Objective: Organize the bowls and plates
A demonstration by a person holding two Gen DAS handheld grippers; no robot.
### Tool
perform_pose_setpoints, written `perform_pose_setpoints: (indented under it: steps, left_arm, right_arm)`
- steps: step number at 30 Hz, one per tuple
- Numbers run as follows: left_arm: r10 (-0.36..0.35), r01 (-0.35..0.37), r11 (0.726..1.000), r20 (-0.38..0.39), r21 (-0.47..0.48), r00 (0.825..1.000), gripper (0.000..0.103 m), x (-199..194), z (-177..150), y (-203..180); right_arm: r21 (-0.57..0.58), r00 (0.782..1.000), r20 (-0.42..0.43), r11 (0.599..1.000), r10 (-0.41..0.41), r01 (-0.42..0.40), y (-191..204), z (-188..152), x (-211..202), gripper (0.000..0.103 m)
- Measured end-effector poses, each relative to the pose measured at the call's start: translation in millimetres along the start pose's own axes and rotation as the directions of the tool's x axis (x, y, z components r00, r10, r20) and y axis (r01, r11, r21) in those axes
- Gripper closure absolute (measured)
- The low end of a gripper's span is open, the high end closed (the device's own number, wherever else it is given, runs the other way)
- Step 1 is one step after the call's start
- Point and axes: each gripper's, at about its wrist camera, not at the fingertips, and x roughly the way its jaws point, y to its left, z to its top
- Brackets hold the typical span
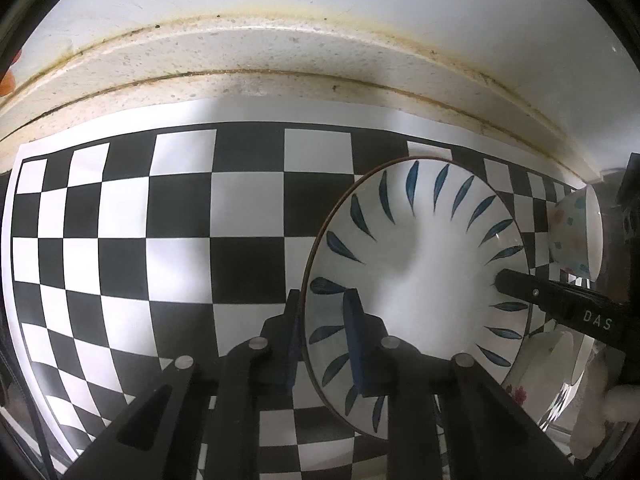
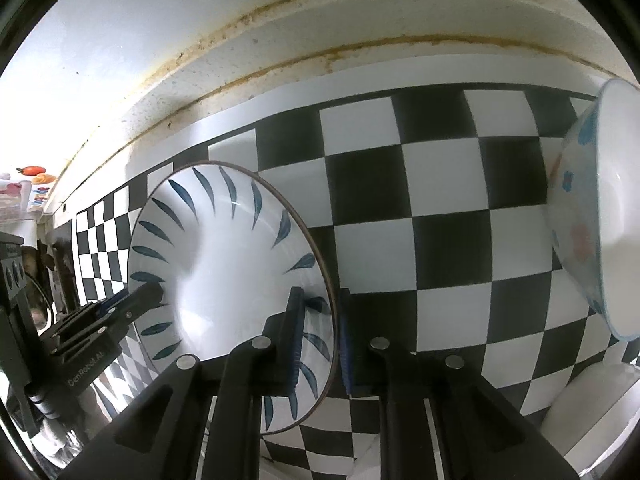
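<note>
two hand-held grippers hold one plate by its rim.

the left hand-held gripper (image 1: 326, 336) is clenched on the near left rim of the plate (image 1: 416, 276), one blue pad inside the rim and one outside. the right hand-held gripper (image 2: 320, 340) pinches the rim on the other side of the same plate, and its black finger shows on the right of the left view. the white plate with blue leaf marks sits over a black and white checked mat (image 1: 168, 240) on the surface. a flowered bowl (image 2: 588, 216) is tipped up on its side just to the right. a white wall (image 1: 320, 8) is behind.
</note>
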Motion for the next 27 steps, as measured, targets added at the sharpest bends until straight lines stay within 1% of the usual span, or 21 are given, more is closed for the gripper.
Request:
perform_pose_setpoints:
  steps: [8, 12, 16, 24, 27]
  left_arm:
    - [-0.007, 0.007, 1.000, 0.021, 0.010, 1.000, 0.085, -14.2, -8.2, -1.8]
    - [-0.031, 0.031, 1.000, 0.026, -0.004, 0.999, 0.085, -23.9, -15.5, 0.5]
    - [-0.046, 0.046, 0.999, 0.048, -0.007, 0.998, 0.085, -38.7, -23.6, -0.1]
    - [-0.079, 0.081, 0.997, 0.097, -0.016, 0.992, 0.085, -74.8, -51.4, 6.1]
    - [-0.078, 0.080, 0.997, 0.113, -0.014, 0.991, 0.085, -86.8, -63.1, 2.9]
  right_arm:
    - [-0.011, 0.999, 0.035, 1.000, 0.009, -0.009, 4.2, -12.6, -15.1, 0.088]
    - [-0.018, 0.998, 0.053, 1.000, 0.024, -0.023, 4.9, -19.8, -26.5, 0.089]
    - [-0.029, 0.997, 0.067, 0.999, 0.038, -0.036, 6.6, -27.4, -36.6, 0.089]
    - [-0.052, 0.993, 0.092, 0.996, 0.075, -0.071, 17.0, -59.2, -57.6, 0.089]
    - [-0.061, 0.991, 0.101, 0.994, 0.093, -0.087, 20.0, -75.1, -66.2, 0.090]
